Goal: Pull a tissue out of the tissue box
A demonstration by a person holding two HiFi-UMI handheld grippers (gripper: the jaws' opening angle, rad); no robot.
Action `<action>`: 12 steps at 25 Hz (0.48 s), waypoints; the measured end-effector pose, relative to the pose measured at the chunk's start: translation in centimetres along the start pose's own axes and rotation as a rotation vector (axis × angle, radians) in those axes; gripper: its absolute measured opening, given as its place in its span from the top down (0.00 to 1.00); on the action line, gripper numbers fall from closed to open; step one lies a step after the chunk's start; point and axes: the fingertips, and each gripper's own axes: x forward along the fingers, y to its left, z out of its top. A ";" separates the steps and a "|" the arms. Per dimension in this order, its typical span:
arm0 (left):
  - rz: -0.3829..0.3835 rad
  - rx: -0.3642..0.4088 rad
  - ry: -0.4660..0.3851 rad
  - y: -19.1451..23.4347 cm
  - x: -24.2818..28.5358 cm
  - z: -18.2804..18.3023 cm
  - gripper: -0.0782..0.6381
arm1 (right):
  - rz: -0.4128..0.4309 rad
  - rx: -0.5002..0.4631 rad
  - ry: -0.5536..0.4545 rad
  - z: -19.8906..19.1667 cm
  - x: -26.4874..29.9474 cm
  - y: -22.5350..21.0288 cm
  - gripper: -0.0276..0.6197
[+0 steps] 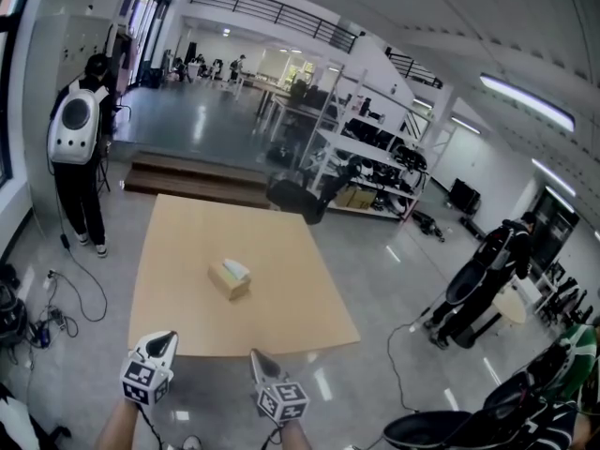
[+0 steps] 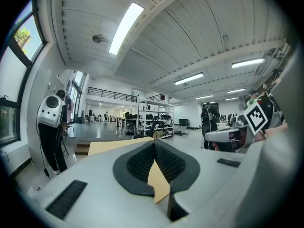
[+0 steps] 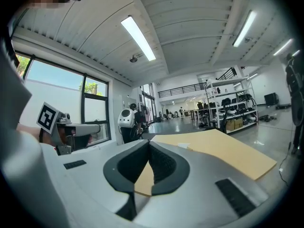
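Observation:
A tan tissue box [image 1: 230,278] with a white tissue sticking out of its top sits near the middle of the light wooden table [image 1: 281,317]. My left gripper [image 1: 165,339] and right gripper [image 1: 257,355] hover side by side just short of the table's near edge, well apart from the box. In the left gripper view the left gripper [image 2: 154,141] has its jaws together with nothing held. The right gripper [image 3: 148,142] in its own view is likewise shut and empty. A small pale shape, probably the box [image 3: 183,146], lies on the table beyond it.
A person with a white backpack [image 1: 77,120] stands left of the table, with cables [image 1: 56,317] on the floor nearby. Another person in black [image 1: 487,270] stands at the right. Shelving [image 1: 375,157] and a low step [image 1: 197,178] lie behind the table.

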 end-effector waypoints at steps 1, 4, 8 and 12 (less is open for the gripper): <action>-0.004 0.002 0.000 0.3 0.4 0.0 0.88 | -0.002 0.001 -0.003 0.1 0.4 -0.2 0.94; -0.007 0.006 0.003 1.3 1.4 0.0 0.88 | -0.012 -0.001 -0.006 0.3 1.6 -0.6 0.94; -0.017 0.003 0.006 2.5 3.5 -0.3 0.88 | -0.025 -0.001 -0.012 0.7 3.5 -1.8 0.94; -0.021 0.004 0.003 3.5 5.0 0.2 0.88 | -0.030 -0.001 -0.013 1.1 5.0 -2.4 0.94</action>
